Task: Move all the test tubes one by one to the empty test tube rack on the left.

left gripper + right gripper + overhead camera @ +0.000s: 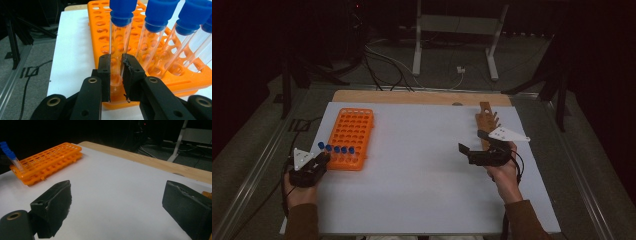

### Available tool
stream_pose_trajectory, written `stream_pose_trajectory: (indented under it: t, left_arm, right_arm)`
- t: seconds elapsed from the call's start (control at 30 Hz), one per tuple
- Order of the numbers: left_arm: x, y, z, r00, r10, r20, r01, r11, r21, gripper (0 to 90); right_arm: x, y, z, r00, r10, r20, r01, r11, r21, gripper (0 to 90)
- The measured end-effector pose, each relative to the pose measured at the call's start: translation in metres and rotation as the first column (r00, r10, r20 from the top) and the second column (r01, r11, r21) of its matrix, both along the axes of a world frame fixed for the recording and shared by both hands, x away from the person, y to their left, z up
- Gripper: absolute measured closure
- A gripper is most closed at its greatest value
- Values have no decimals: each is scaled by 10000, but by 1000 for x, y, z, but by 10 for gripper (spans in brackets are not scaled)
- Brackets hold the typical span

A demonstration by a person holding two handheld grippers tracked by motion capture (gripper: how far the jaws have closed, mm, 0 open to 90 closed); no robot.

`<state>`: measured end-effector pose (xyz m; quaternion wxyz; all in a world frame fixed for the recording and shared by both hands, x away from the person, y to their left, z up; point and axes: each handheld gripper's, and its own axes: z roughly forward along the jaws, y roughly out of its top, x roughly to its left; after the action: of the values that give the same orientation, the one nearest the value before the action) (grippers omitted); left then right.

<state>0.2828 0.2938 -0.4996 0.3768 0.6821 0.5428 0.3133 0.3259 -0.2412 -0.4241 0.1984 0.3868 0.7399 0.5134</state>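
The left tongs (116, 75) are clamped on the lower part of a clear test tube (119, 47) with a blue cap (122, 12), at the near left corner of the orange rack (105, 30). In the left gripper view the tube's long axis runs close to upright, cap at twelve o'clock and rounded bottom at six, sitting down at the rack's near edge between the two black pads. Its neighbours, the other capped tubes (155, 37), stand in the same near row at about two o'clock from it and lean toward one o'clock (the wide lens may add to that lean). From the high view the left tongs (323, 159) lie at about nine o'clock on the white surface (422, 165), touching the row of blue caps (337, 148) at the near end of the rack (351, 137), whose long axis runs from six to twelve o'clock. The right tongs (472, 142) hover at about three o'clock, well apart from the rack, just beside a wooden holder (487, 120), and they stand wide open with nothing between them; in the right gripper view the open right tongs (120, 207) frame bare surface, with the rack (47, 161) off at ten o'clock.
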Motion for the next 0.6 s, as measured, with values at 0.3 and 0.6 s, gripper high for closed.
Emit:
stream_pose_trajectory:
  t: [0.3,0.6]
  left_arm:
    - [-1,2,0,10000,-18,-41,17,9997,-263,785]
    - [-4,6,4,9996,-18,287,31,9990,-452,775]
  right_arm:
    - [0,-2,-1,10000,-24,-17,24,10000,14,91]
    - [0,-3,-2,10000,-27,-81,27,10000,28,91]
